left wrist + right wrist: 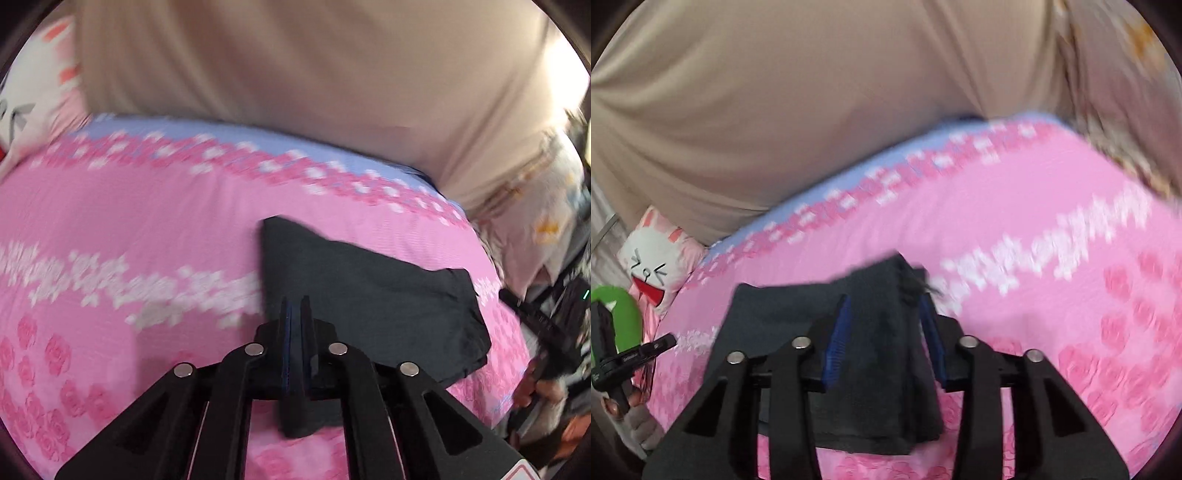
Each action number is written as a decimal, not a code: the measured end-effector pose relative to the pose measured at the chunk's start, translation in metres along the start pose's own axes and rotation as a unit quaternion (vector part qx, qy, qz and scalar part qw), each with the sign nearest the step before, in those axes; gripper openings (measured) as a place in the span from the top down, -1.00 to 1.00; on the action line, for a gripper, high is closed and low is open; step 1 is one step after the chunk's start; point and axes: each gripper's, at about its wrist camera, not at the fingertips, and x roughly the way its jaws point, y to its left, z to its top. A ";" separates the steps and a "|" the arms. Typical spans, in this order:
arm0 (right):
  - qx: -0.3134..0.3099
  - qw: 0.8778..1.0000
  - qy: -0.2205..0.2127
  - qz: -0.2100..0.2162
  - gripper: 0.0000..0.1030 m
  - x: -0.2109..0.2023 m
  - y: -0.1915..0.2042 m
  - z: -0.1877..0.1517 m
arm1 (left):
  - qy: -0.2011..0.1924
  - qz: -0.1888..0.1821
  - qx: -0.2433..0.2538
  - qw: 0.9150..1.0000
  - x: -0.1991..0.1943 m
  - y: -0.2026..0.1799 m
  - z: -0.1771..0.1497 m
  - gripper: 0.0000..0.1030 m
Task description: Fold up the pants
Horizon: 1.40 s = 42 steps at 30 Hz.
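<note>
Both tongs grip the black pants: your left tongs (295,314) are clamped nearly closed on one thin edge, your right tongs (882,317) part-open around a thick bunched fold. That spreads the pants (369,302) just ahead, over the pink bedspread (129,221), likely for a fold.

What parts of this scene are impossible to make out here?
- Left wrist view: the pants near edge, hidden behind the left gripper.
- Right wrist view: the pants' lower part, hidden behind the right gripper.
- Both views: the pink bedsheet pattern, motion-blurred.
</note>
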 end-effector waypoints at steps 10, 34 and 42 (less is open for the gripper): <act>0.008 0.997 0.075 -0.012 0.62 0.083 -0.024 0.006 | 0.068 -0.015 0.014 0.997 0.069 -0.041 -0.030 0.50; -0.010 0.992 0.093 0.079 0.30 0.045 0.015 -0.039 | 0.023 -0.068 -0.084 0.994 0.000 0.042 -0.004 0.77; -0.050 0.998 0.035 0.004 0.62 0.012 0.019 -0.035 | 0.009 0.074 -0.022 0.997 -0.005 0.027 -0.033 0.70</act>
